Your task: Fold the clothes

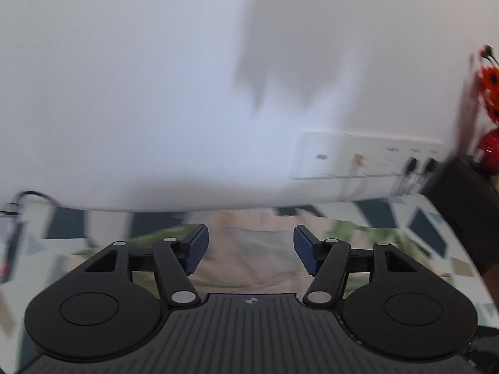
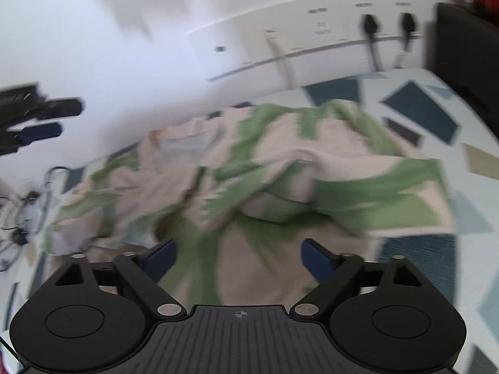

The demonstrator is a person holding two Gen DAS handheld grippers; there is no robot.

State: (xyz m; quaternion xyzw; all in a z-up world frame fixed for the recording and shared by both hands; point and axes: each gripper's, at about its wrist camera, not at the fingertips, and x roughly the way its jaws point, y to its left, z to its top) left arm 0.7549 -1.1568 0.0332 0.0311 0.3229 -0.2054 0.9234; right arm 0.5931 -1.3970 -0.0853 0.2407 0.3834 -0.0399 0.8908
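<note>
A crumpled beige garment with green leaf print (image 2: 280, 180) lies in a heap on the patterned tablecloth (image 2: 421, 109). My right gripper (image 2: 238, 257) is open and empty, just above the garment's near edge. My left gripper (image 1: 251, 247) is open and empty, raised above the table and pointing at the wall; a strip of the garment (image 1: 249, 249) shows below it. The left gripper also shows at the left edge of the right wrist view (image 2: 40, 118), up off the cloth. Both views are motion-blurred.
A white wall socket strip (image 2: 312, 37) with two black plugs (image 2: 371, 25) runs behind the table. A black box (image 2: 464, 62) stands at the back right, with red and orange flowers (image 1: 489, 93) beside it. Cables (image 2: 21, 218) lie at the table's left.
</note>
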